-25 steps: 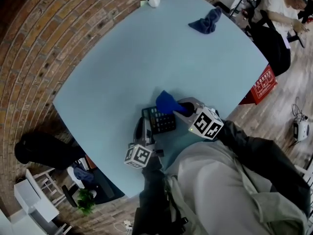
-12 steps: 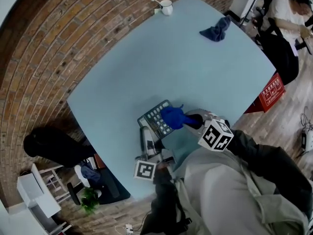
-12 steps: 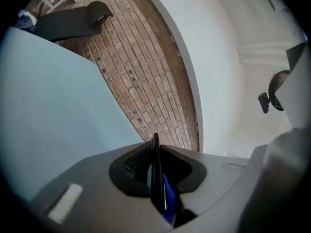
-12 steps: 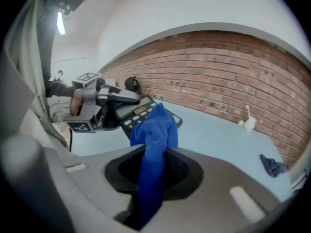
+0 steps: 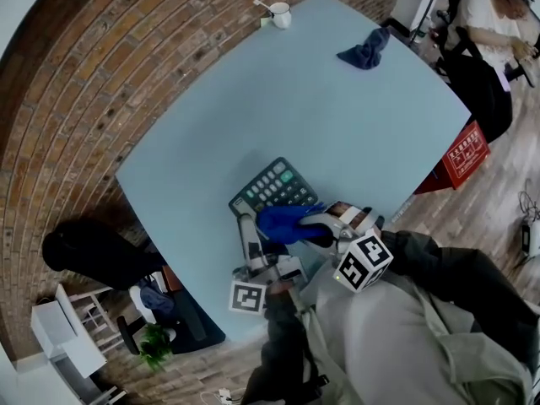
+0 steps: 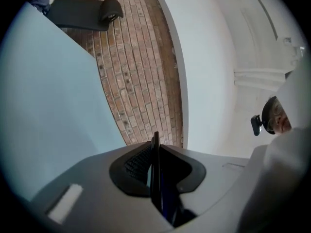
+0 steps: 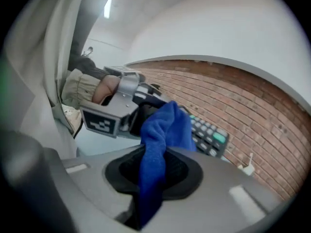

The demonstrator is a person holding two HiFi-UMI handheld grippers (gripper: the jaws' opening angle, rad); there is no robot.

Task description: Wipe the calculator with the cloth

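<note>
My left gripper (image 5: 245, 223) is shut on the near left corner of the dark calculator (image 5: 276, 186) and holds it tilted above the pale blue table (image 5: 337, 116). In the left gripper view only the calculator's thin dark edge (image 6: 155, 171) shows, pinched between the jaws of the left gripper (image 6: 156, 152). A bright blue cloth (image 5: 285, 223) lies bunched against the calculator's near edge, with my right gripper (image 5: 309, 224) shut on it; its jaws have just tightened a little. The right gripper view shows the cloth (image 7: 163, 135) rising from the right gripper (image 7: 163, 157), with the calculator's keys (image 7: 209, 132) behind.
A white cup (image 5: 280, 13) with a spoon stands at the table's far corner. A second dark blue cloth (image 5: 364, 49) lies near the far right edge. A red box (image 5: 461, 153) sits on the floor to the right. A seated person (image 5: 489, 15) is beyond it.
The calculator has come up off the table and tilted. Both grippers rose. The blue cloth slid from the calculator's far right corner across it to its near edge.
</note>
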